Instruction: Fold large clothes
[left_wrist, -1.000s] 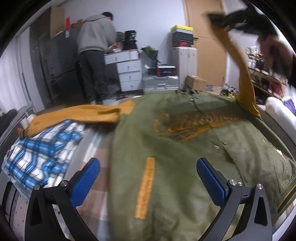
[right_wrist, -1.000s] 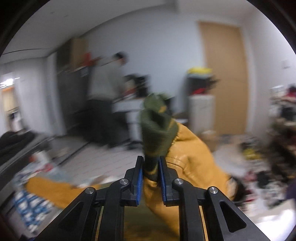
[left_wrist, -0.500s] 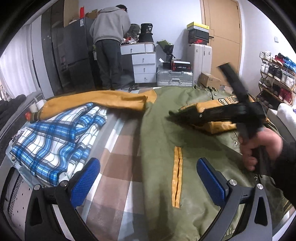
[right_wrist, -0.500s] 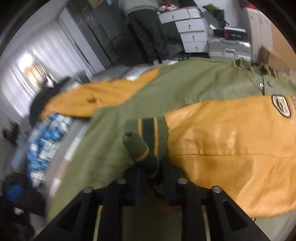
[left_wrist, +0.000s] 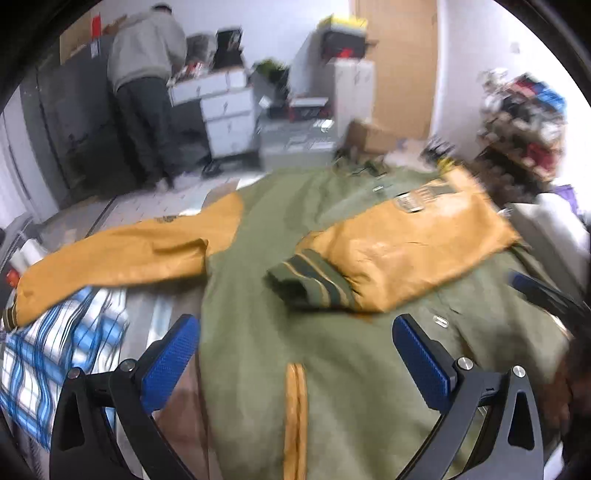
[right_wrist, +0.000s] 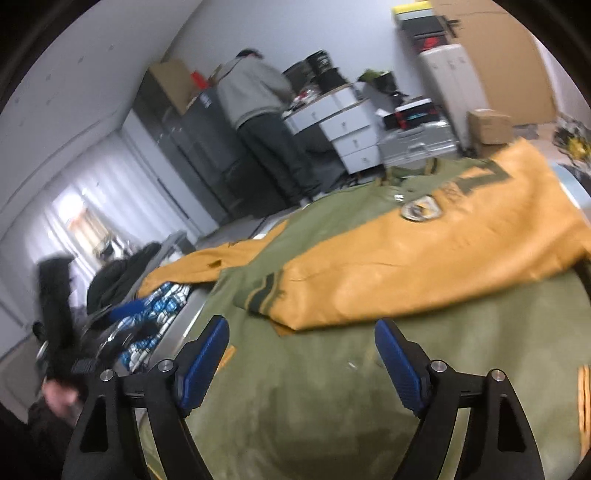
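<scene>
Item: olive-green varsity jacket (left_wrist: 332, 369), mustard sleeves, spread flat across the bed, hem nearest both cameras, collar toward the far side

Right sleeve (left_wrist: 413, 247): folded inward over the chest, striped knit cuff (left_wrist: 310, 282) resting near the jacket's midline; same sleeve (right_wrist: 443, 251) and cuff (right_wrist: 264, 291) seen from the right wrist view

Left sleeve (left_wrist: 122, 254): stretched out sideways, unfolded, its end lying over a blue plaid shirt (left_wrist: 44, 354)

Left gripper (left_wrist: 295, 365): fingers spread wide, nothing between them, hovering above the lower body of the jacket

Right gripper (right_wrist: 301, 356): fingers likewise spread, empty, above the hem area just short of the folded cuff

Step in hand, by judgement: first sleeve fold done, second pending

Next move, by judgement: left gripper out to the left sleeve's cuff, pinch on the knit band, carry inward over the chest to mirror the right sleeve; care needed not to snag the plaid shirt beneath

Background: standing person in grey hoodie (right_wrist: 255, 92) at a white drawer unit (right_wrist: 343, 125)
</scene>
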